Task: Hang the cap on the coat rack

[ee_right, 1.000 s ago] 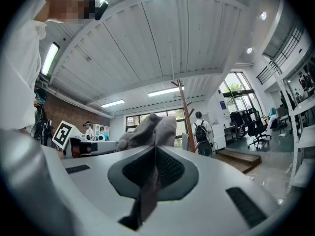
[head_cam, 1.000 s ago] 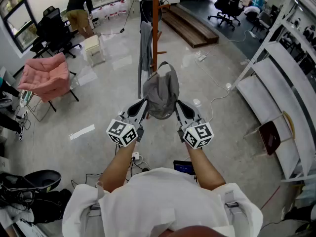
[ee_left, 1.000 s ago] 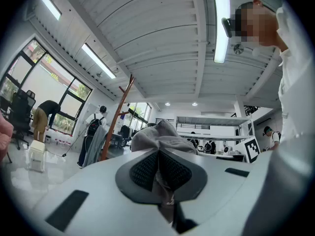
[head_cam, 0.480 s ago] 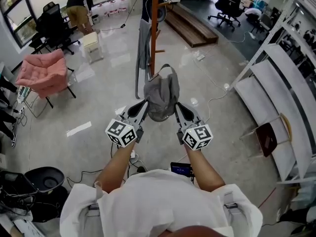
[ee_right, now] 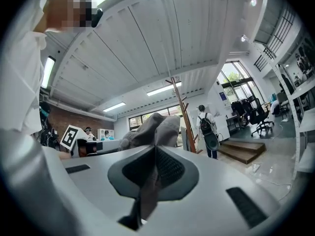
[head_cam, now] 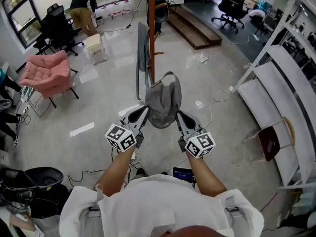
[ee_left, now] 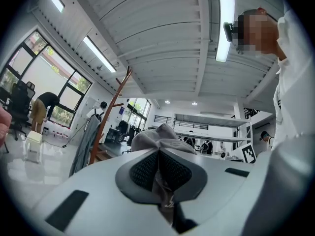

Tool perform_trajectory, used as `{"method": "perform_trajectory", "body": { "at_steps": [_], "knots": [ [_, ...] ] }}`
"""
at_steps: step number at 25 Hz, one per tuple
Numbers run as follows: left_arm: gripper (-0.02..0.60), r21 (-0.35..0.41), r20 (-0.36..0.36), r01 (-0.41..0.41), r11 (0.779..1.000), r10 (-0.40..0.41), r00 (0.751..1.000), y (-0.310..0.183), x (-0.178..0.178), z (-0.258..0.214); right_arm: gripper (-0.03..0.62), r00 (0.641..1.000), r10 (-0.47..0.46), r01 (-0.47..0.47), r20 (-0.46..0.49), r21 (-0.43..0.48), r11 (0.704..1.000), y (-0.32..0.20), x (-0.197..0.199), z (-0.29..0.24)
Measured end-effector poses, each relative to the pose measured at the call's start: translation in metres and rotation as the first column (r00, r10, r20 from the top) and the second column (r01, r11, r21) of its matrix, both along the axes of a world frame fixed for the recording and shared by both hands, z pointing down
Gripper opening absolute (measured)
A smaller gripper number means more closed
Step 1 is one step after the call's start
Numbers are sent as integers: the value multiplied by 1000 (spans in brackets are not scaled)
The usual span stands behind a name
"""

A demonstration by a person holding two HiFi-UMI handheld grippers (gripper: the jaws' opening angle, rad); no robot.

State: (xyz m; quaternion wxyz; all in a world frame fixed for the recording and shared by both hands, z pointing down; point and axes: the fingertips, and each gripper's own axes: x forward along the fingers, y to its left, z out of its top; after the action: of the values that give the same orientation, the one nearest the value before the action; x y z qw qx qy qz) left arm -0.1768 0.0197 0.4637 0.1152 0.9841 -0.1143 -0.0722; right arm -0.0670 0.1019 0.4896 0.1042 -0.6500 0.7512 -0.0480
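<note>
Left gripper: jaws are clamping a fold of grey cloth, the edge of the cap. Right gripper: jaws are likewise pinching the cap's opposite edge. We are holding the cap stretched between the two, crown side up and its back strap loop pointing toward the coat rack.

The cap is hanging in the air on the near side of the rack, short of its pole and not touching any peg. A grey garment is draping down the rack's left side, just beside the pole.

Risks as we are judging them:
- Both grips are biting only thin cloth. If one side slips, the cap will be sagging from a single jaw and the loop will be closing up.
- The pegs are short and slanted, so a loop set shallow could slide off on release.
- The hanging garment is crowding the pole, and the cap could catch on it instead of a peg.

Containers: a dark bin-like tub is sitting far from the rack, at our left rear, and we are not able to tell its contents. White shelving right of the rack is showing mostly bare boards and one dark red item.
</note>
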Motion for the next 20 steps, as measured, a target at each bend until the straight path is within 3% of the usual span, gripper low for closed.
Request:
{"method": "perform_trajectory", "body": {
  "at_steps": [13,20],
  "knots": [
    [21,-14,7,-5,1000,5,1000,4,16,12,28,1000,-24,24,12,-18,1000,-3,21,20],
    [21,-16,-38,-15,1000,15,999,-40,54,13,28,1000,-4,4,-11,-7,1000,-43,58,16]
  ]
}}
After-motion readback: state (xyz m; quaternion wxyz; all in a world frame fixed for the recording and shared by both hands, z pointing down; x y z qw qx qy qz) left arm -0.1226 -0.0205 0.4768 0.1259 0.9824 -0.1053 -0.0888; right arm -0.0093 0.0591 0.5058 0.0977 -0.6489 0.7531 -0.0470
